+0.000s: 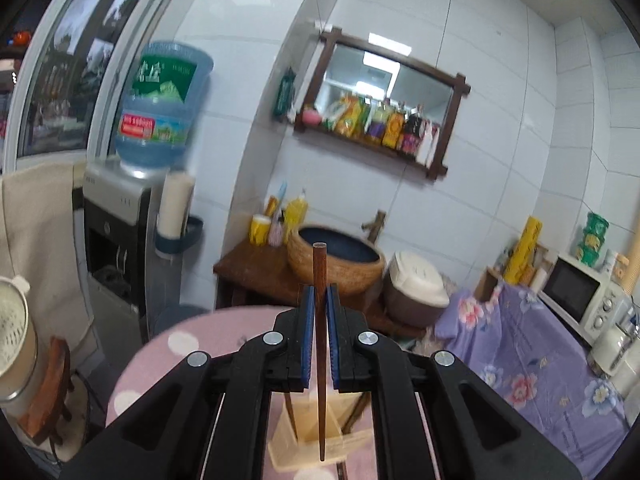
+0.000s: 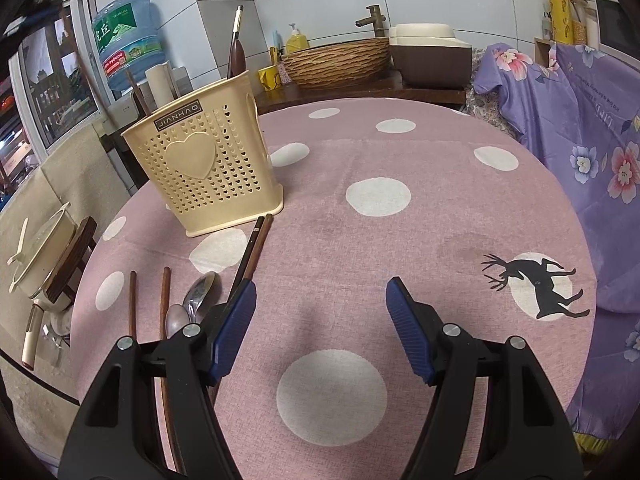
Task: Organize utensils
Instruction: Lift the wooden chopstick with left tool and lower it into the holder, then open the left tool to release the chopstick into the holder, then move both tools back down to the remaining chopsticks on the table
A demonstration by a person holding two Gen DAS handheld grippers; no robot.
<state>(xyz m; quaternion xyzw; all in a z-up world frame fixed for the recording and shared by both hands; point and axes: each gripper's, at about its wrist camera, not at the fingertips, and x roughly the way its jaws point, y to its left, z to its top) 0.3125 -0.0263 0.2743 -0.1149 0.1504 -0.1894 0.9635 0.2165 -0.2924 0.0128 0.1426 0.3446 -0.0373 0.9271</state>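
A slender dark-brown wooden chopstick [image 1: 320, 320] is pinched upright between the blue pads of the left tongs [image 1: 319, 300], its blunt end standing above the pads and its tapered tip hanging below them, over the cream perforated plastic utensil holder [image 2: 208, 160] seen under the tongs. The likeliest fault from here is judged to be a missed insertion: the chopstick is gripped on a short stretch of its length, so it could pivot in the pads, and the tip could catch the holder's rim or fall outside it onto the pink, white-dotted cloth of the round surface [image 2: 400, 240]. The light holder could also be tipped if the rim is struck sideways. The right tongs [image 2: 320, 320] are spread wide with nothing between them, held over the cloth. Just to the left of them, two wooden chopsticks [image 2: 132, 304] lie side by side, with metal spoons [image 2: 198, 294] beside them and a further dark pair of chopsticks [image 2: 256, 240] reaching toward the holder's base. The holder stands beyond these utensils, with a dark-handled utensil already upright in it.
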